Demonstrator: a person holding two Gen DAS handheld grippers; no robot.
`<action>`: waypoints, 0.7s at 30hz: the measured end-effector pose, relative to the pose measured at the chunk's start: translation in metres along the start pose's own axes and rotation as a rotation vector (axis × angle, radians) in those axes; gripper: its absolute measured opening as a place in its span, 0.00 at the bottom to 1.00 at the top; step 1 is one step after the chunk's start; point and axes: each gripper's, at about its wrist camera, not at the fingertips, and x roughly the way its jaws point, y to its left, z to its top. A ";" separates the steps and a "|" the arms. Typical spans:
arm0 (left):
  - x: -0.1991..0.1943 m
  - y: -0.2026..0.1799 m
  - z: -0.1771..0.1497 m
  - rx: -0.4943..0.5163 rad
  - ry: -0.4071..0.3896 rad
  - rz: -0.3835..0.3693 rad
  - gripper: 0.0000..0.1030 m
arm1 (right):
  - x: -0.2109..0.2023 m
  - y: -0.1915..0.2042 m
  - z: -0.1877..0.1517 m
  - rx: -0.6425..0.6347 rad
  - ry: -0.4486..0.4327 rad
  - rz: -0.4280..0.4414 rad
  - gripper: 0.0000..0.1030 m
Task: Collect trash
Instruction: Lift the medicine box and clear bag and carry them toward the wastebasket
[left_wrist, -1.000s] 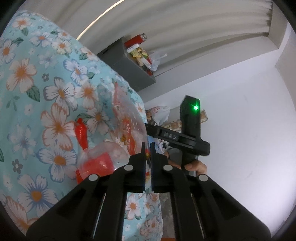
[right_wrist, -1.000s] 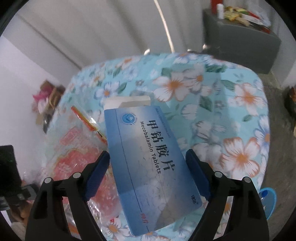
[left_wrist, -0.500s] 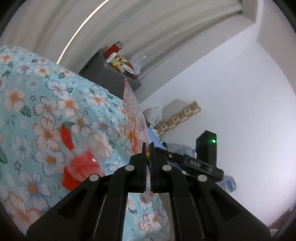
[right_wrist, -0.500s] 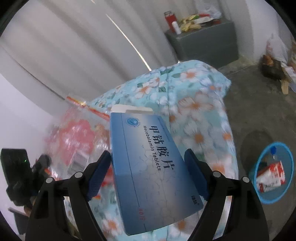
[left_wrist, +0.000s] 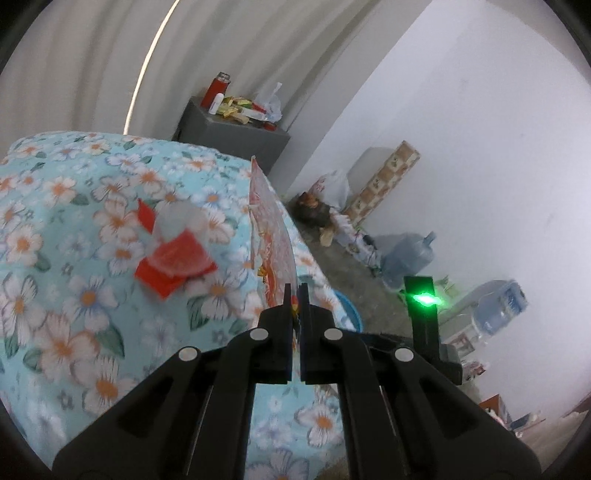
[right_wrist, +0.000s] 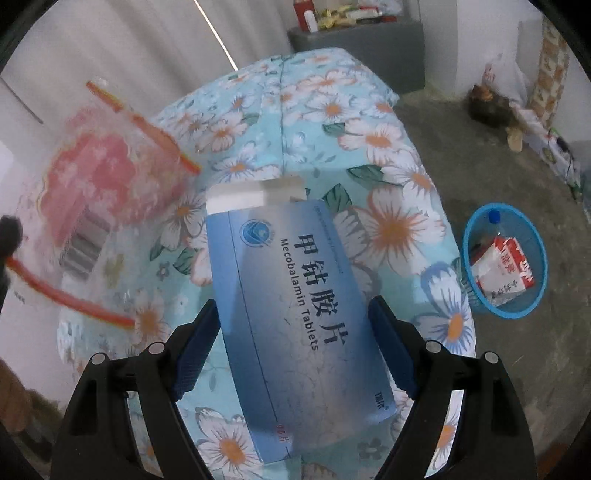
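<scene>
The left wrist view looks along its fingers across the floral bedspread (left_wrist: 92, 288) toward a white wall. The right wrist view looks steeply down. Both share the grey cabinet (left_wrist: 236, 136) and blue basket (right_wrist: 504, 310).

— What sort of place is this?
— A bedroom at home: a floral bedspread (right_wrist: 369, 122) right under the grippers, curtains (left_wrist: 110, 55) beyond.
— Anything else?
— A cluttered bedside cabinet (left_wrist: 229, 136) ahead, water jugs (left_wrist: 406, 258) on bare floor.
</scene>
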 end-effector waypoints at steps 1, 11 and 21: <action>-0.002 -0.003 -0.003 0.006 0.001 0.009 0.00 | -0.002 -0.002 0.000 0.016 -0.015 0.013 0.76; 0.003 -0.055 0.001 0.126 -0.002 0.029 0.00 | -0.052 -0.059 -0.025 0.261 -0.165 0.320 0.75; 0.089 -0.147 0.013 0.293 0.129 -0.152 0.00 | -0.127 -0.198 -0.071 0.602 -0.433 0.266 0.75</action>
